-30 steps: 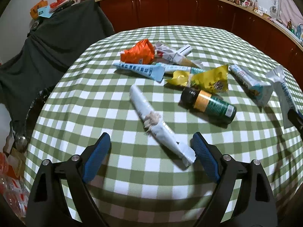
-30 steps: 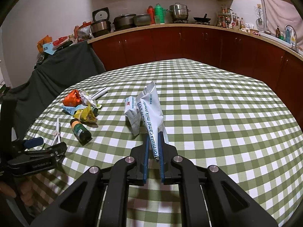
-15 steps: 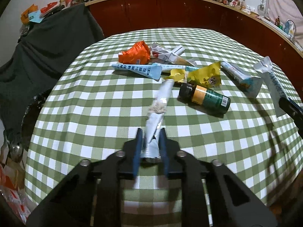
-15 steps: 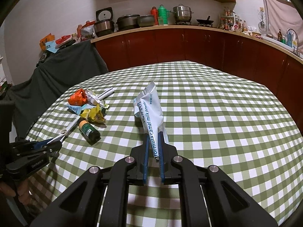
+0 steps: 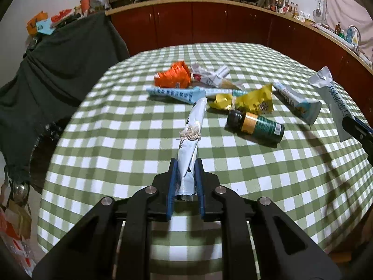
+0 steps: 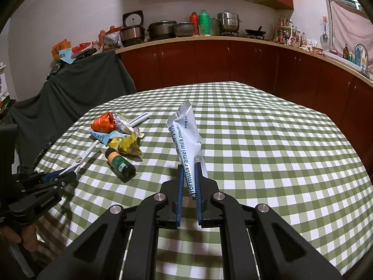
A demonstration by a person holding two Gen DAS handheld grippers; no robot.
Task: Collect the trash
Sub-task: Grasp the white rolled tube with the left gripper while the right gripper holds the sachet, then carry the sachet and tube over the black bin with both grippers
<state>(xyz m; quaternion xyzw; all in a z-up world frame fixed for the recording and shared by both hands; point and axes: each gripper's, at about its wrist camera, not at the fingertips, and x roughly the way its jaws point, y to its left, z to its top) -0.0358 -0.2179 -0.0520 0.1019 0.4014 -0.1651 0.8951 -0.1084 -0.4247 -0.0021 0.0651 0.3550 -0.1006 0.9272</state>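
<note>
Kitchen table in green-checked cloth (image 5: 130,140); both claws loaded.
Left gripper (image 5: 185,182) pinches a tied white sachet (image 5: 192,137); right gripper (image 6: 188,186) clamps a white milk-powder sachet (image 6: 186,140); next, bin both.

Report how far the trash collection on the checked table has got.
Done: nothing visibly binned; no bin is in view. In hand: the left gripper is shut on a string-tied white sachet, the right gripper on a camel milk powder sachet. Left on the tablecloth: orange wrapper, yellow wrapper, green bottle, blue sachets and another sachet.
</note>
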